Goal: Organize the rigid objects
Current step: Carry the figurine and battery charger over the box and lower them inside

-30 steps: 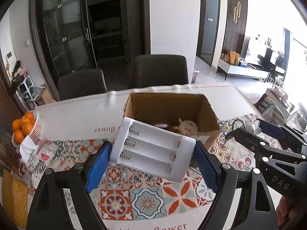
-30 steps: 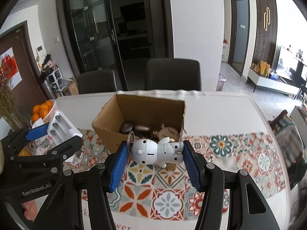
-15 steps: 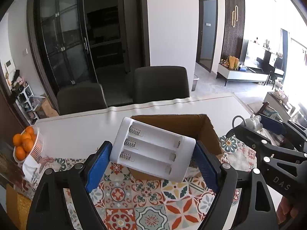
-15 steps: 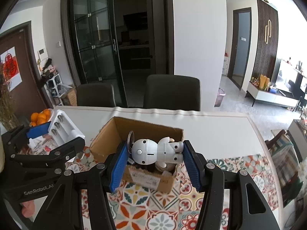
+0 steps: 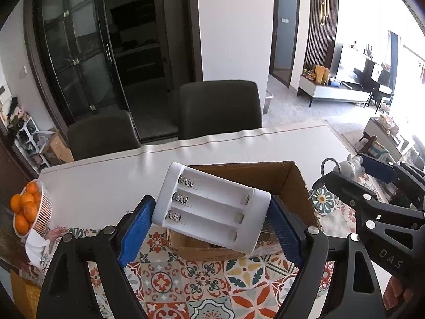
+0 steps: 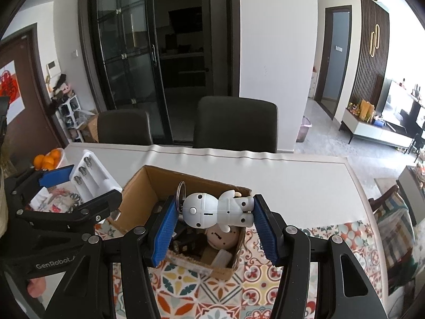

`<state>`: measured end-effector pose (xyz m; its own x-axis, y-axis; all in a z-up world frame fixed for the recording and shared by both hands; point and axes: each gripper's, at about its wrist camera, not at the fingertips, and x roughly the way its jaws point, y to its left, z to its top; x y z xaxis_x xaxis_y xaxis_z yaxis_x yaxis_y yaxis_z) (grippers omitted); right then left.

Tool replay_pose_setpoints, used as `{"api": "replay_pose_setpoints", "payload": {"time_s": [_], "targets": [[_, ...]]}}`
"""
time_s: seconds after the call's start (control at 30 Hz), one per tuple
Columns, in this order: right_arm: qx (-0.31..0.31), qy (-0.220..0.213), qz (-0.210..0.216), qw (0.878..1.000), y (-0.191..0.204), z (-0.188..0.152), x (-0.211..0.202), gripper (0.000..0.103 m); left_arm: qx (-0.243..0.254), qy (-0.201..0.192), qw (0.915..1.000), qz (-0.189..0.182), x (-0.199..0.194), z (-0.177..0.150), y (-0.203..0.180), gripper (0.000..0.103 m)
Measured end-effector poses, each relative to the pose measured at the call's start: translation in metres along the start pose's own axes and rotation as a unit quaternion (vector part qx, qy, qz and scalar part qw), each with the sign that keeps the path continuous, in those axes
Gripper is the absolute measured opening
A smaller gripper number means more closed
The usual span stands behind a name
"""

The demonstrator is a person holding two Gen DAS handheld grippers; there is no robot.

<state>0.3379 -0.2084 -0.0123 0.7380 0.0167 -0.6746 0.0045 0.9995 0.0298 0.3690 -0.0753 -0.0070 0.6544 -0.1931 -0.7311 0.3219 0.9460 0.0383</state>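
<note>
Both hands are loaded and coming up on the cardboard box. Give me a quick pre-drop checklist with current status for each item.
1. Left gripper clamped on the white battery holder: ok, both pads on its ends.
2. Right gripper clamped on the white robot figure: ok, held head to feet.
3. Cardboard box open on top: ok.
4. Room inside the box: cannot tell; several items already fill the part that shows.
5. Figure over the opening: ok in the right wrist view.
6. Holder over the opening: cannot tell; it hides the box's near edge.
</note>
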Motion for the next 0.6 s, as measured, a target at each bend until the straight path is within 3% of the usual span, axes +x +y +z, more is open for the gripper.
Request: {"api": "replay_pose_setpoints", "payload": {"time_s": [0.6], "targets": [[-0.009, 0.084, -0.006, 0.996, -0.004, 0.009, 0.072, 0.056, 0.001, 0.108, 0.9941, -0.003, 0.087, 0.01, 0.005, 0.085]]}}
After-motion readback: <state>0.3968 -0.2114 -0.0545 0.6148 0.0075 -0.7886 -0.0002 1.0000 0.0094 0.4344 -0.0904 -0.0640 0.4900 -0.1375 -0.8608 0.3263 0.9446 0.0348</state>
